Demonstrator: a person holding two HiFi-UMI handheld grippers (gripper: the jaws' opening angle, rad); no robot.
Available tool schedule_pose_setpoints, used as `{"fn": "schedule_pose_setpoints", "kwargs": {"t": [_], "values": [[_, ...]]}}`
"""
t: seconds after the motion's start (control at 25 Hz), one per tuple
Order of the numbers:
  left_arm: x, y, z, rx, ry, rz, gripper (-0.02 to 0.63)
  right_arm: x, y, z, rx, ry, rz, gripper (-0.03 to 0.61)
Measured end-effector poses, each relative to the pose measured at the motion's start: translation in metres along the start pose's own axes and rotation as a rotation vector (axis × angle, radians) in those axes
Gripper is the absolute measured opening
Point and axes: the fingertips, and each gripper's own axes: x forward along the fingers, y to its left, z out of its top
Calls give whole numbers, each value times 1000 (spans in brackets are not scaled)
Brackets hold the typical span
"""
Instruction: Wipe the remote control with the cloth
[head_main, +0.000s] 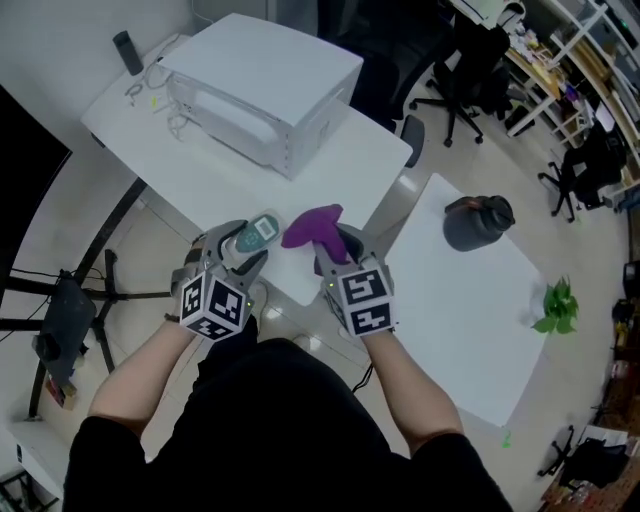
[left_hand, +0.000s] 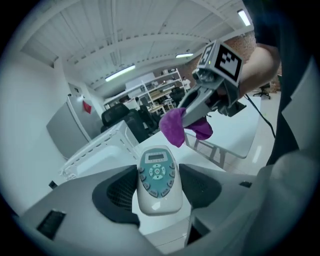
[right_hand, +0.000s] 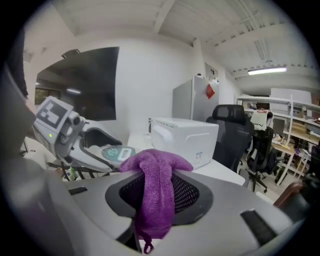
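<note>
The jaws of our left gripper grasp the remote control; those of our right gripper are clenched on the purple cloth. We hold both above the desk, on our side of the white box, cloth and remote slightly apart

The left tool and right tool hang near each other, a narrow gap between. Ahead, a box fills the far side of the counter; a jug stands on the right counter.
</note>
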Motion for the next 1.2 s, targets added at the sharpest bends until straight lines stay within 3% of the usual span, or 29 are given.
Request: {"fn": "schedule_pose_setpoints", "kwargs": {"t": [0.2, 0.4, 0.52, 0.68, 0.92, 1.04, 1.2], "values": [[-20, -18, 12, 67, -12, 34, 252, -34, 65, 43, -99, -85, 151, 133], [-47, -19, 35, 108, -79, 59, 252, -28, 132, 48, -179, -35, 276, 133], [-64, -19, 38, 166, -126, 53, 252, -21, 149, 52, -216, -4, 261, 132], [-85, -10, 31, 192, -159, 37, 252, -15, 147, 58, -262, 16, 159, 132], [-104, 7, 18, 189, -189, 18, 252, -9, 109, 65, -201, 31, -20, 130], [-106, 16, 11, 179, -190, 15, 252, -16, 133, 88, -209, -28, 12, 130], [-107, 20, 14, 188, -208, 17, 252, -11, 195, 96, -260, -25, 161, 130]]}}
